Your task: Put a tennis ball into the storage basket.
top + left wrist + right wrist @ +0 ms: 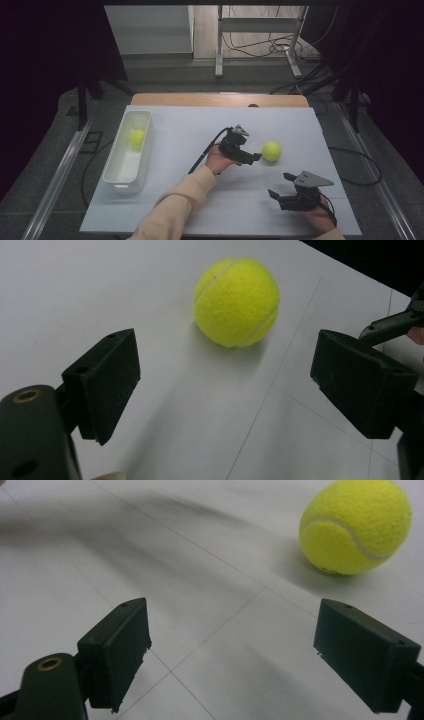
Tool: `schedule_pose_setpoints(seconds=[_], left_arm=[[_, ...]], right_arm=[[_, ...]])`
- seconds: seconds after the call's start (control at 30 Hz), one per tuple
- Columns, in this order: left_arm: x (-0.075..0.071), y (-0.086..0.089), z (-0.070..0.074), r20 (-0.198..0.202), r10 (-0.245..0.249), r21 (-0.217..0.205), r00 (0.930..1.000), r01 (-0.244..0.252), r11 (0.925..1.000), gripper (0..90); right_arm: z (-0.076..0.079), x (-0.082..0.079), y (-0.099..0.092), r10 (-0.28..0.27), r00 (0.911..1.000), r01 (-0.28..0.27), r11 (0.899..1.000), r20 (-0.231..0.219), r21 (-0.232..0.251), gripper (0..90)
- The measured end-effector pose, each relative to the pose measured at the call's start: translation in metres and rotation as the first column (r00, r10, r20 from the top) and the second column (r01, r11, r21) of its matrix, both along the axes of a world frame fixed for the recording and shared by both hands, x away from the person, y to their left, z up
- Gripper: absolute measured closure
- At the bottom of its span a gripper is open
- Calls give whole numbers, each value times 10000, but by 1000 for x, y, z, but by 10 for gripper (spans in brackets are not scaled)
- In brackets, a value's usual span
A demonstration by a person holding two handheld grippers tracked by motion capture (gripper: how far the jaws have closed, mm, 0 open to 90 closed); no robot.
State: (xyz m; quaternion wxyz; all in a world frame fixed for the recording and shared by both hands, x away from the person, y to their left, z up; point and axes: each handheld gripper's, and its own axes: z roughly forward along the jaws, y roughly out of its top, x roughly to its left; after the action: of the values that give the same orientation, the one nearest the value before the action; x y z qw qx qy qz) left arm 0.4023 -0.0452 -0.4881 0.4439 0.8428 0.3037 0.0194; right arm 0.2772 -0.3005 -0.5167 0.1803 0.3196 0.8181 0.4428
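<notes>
Facing the round tennis ball [271, 150], left tool [256, 157] and right tool [281, 185], jaws apart.

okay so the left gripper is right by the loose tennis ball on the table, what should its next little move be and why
Probably ease the left gripper forward until its open jaws straddle the fuzzy yellow-green tennis ball, then close. The ball sits just ahead of the jaws, roughly centred between them, untouched on the white table top.
</notes>
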Motion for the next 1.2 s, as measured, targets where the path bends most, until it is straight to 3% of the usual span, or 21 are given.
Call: schedule_pose_setpoints(seconds=[1.2], left_arm=[[15,-40,-15,-84,-428,440,9990,431,9981,132]], right_arm=[[0,0,0,27,10000,-27,10000,-33,-27,151]])
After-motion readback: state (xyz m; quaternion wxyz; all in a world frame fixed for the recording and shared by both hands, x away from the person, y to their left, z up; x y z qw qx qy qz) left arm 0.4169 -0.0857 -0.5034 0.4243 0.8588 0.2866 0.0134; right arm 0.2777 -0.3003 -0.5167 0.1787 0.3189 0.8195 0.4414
